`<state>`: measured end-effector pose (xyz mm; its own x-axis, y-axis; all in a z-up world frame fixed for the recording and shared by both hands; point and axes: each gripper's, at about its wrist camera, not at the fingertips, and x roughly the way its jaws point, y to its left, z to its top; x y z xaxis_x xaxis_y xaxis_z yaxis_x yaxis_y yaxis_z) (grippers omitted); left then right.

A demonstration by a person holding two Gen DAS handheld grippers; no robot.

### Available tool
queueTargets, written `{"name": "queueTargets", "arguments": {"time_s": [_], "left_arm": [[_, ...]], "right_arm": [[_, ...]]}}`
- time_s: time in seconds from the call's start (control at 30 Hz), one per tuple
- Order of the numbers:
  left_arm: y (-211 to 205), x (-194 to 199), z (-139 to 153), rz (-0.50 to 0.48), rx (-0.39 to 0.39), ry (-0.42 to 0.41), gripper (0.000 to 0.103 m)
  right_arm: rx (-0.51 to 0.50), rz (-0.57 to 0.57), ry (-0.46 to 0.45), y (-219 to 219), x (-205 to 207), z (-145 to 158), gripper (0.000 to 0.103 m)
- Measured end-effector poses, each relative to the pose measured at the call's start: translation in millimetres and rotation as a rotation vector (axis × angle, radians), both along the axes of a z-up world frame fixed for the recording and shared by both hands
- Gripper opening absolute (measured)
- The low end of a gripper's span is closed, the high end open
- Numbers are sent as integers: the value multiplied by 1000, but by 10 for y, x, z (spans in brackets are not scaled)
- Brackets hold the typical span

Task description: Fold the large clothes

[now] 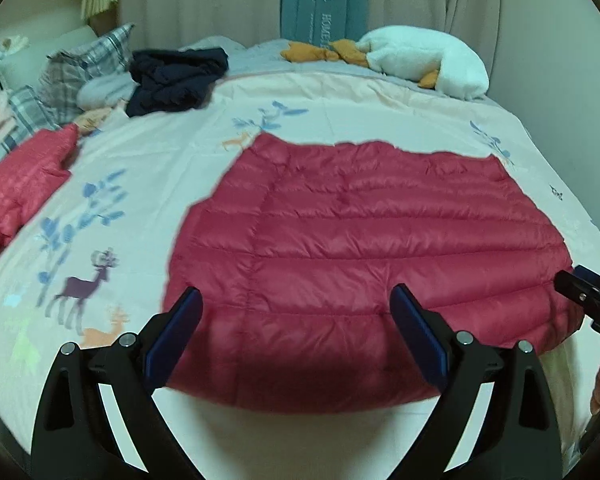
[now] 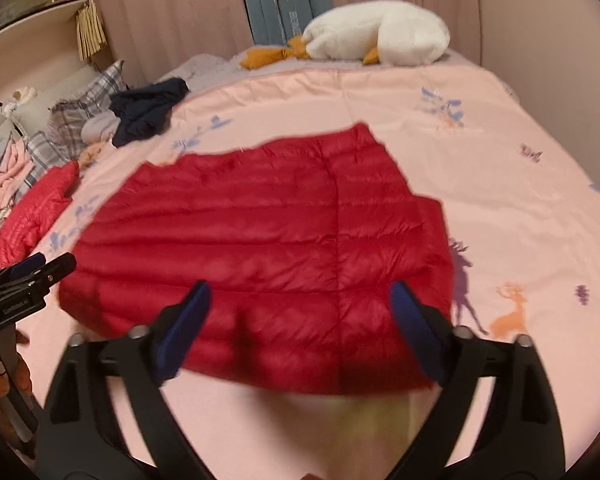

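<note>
A red quilted down jacket (image 1: 360, 248) lies flat on the bed, folded to a rough rectangle; it also shows in the right wrist view (image 2: 268, 248). My left gripper (image 1: 296, 304) is open and empty, just above the jacket's near left edge. My right gripper (image 2: 300, 300) is open and empty, above the jacket's near right edge. The right gripper also shows at the right edge of the left wrist view (image 1: 588, 292), and the left gripper at the left edge of the right wrist view (image 2: 28, 276).
The bed has a pink sheet with deer prints (image 1: 140, 184). A second red quilted piece (image 1: 20, 184) lies at the left. A dark navy garment (image 1: 176, 80), plaid pillows (image 1: 84, 64) and a white plush goose (image 1: 424, 60) lie at the back. Curtains hang behind.
</note>
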<state>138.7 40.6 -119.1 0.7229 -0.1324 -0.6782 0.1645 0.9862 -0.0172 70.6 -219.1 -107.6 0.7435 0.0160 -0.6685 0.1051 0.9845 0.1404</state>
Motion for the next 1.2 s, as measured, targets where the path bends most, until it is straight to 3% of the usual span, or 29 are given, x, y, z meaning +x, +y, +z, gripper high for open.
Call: {"name": "queueTargets", "arguments": {"time_s": [0.07,0.27,0.47,0.57,0.77,1.2], "left_arm": [[40,-97,168,8,-9,2,101],[100,-517,783,25,-21,-50,102],[24,-1015,1226,3,11,-116,102],[55,-1158,1270,3,-10,-117,102],[47,-1318,1180,23,24,-93,102],[-33,-1425,1088,-17,25,-61,102]], "right_arm": [[17,-3,-20,57,-165,222,101],[1,2,-84,238,-595,730,101],[-25,10,-109,365,-892,917,101],[-26,-4,-120,382,-1016,941,101],[-32,-22,-93,436,-1106,831,101],[-25,-32,-60,459,-1093,715,101]]}}
